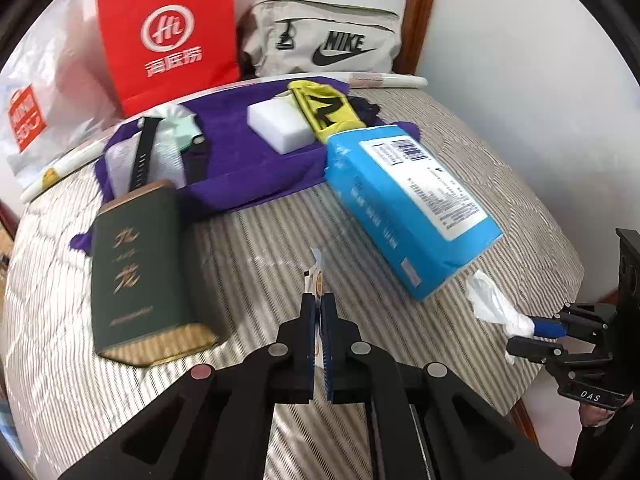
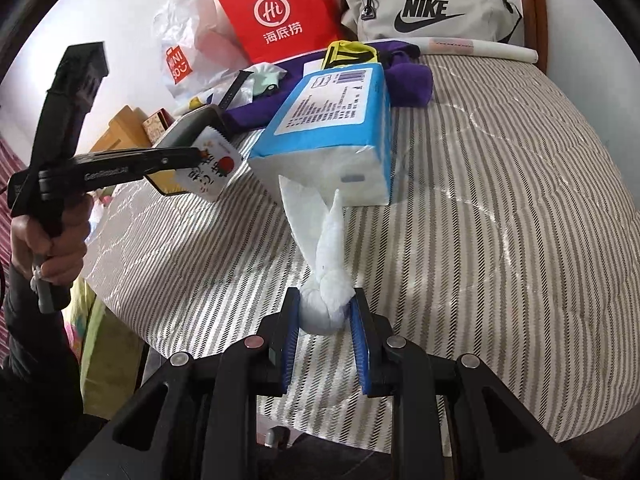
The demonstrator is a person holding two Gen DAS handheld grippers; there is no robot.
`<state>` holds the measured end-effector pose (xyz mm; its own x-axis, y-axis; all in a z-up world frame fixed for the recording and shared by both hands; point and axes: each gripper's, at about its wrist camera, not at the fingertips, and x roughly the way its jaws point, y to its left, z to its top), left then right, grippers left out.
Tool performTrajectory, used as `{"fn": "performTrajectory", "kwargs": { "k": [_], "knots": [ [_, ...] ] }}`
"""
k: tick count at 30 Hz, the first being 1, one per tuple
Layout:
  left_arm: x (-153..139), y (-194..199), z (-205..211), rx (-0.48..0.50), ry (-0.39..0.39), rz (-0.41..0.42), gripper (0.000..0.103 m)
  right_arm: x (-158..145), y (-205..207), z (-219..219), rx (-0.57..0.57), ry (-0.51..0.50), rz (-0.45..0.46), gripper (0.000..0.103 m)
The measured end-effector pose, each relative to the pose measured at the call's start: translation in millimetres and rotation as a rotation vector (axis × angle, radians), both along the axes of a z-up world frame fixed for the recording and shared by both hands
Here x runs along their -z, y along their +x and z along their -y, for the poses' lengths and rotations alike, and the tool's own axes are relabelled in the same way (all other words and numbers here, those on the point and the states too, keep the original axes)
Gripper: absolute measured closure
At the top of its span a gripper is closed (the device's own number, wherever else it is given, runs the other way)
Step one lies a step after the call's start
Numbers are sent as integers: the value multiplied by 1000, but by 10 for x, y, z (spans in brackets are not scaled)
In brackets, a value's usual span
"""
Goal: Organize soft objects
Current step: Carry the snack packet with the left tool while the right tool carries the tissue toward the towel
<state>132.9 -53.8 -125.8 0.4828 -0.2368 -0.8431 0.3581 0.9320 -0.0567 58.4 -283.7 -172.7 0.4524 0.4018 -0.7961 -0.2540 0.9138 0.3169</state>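
Observation:
My left gripper [image 1: 319, 300] is shut on a thin white packet [image 1: 314, 276] with orange print, held above the striped bedcover [image 1: 260, 248]. In the right wrist view that packet [image 2: 214, 170] shows red fruit print at the left gripper [image 2: 199, 159]. My right gripper [image 2: 325, 300] is shut on a crumpled white tissue [image 2: 325, 280], whose loose end points toward the blue tissue pack [image 2: 332, 120]. From the left wrist view the right gripper [image 1: 560, 326] sits at the right edge with the tissue [image 1: 492, 300], just in front of the blue pack [image 1: 412, 208].
A dark green tin [image 1: 140, 268] lies at the left. Behind it, a purple cloth [image 1: 240, 148] bears a white foam block [image 1: 280, 126], yellow fabric [image 1: 324, 110] and a black-strapped watch [image 1: 142, 152]. A red paper bag [image 1: 168, 36] and a Nike pouch [image 1: 328, 40] lean on the wall.

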Motion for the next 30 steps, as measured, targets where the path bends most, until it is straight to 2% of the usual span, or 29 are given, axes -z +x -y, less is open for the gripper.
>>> {"fn": "performTrajectory", "kwargs": {
  "k": [5, 9, 14, 21, 30],
  "knots": [
    [119, 89, -80, -31, 5, -19, 99, -11, -23, -25, -4, 1, 2, 78],
    [139, 116, -11, -6, -12, -33, 99, -20, -22, -46, -19, 0, 4, 78],
    [273, 199, 153, 16, 45, -60, 96, -3, -10, -37, -18, 5, -1, 78],
    [371, 274, 206, 2, 52, -67, 95, 16, 1, -27, -11, 12, -7, 78],
    [150, 99, -99, -55, -67, -33, 98, -61, -60, -73, -17, 3, 27, 79]
  ]
}}
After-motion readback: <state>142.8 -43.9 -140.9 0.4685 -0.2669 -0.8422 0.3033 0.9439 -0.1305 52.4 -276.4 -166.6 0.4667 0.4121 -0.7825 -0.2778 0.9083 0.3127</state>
